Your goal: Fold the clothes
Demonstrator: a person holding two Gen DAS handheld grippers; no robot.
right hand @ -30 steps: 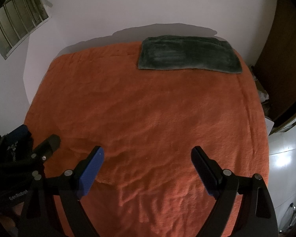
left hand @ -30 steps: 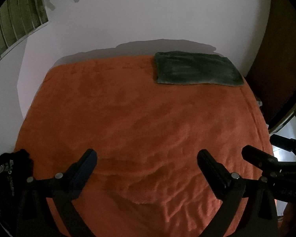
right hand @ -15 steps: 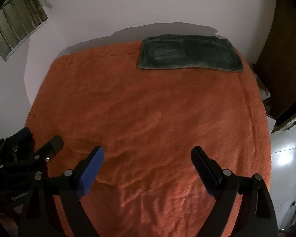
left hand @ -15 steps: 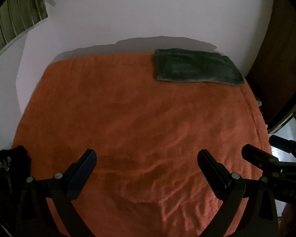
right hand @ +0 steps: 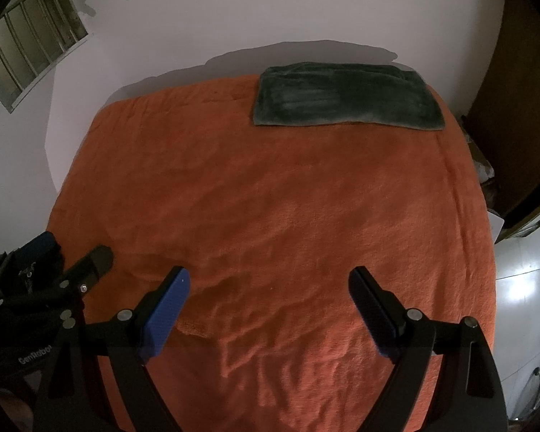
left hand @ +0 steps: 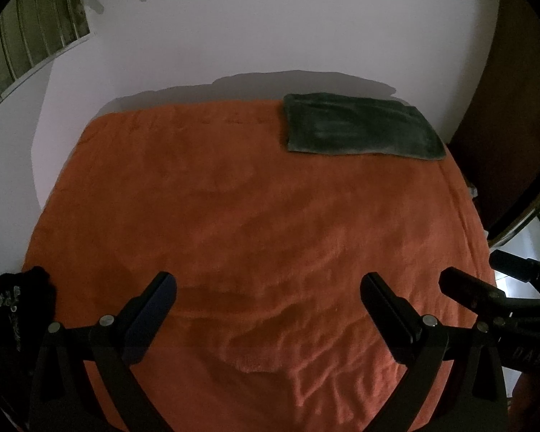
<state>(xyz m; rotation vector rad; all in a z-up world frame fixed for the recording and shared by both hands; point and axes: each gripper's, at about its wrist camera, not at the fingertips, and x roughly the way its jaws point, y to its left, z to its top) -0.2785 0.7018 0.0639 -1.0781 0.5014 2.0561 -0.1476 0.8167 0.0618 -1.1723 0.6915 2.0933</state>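
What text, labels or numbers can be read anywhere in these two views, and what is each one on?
"GenRobot", last letters cut off by the shadowed edge: on the body of the left gripper, seen in the right wrist view.
Pale characters, too dim and blurred to read: on the body of the right gripper, seen in the left wrist view.
White marks, unreadable: on the dark cloth at the left edge.

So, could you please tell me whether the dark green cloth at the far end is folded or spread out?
Folded: the dark green cloth lies as a compact flat rectangle on the orange blanket.
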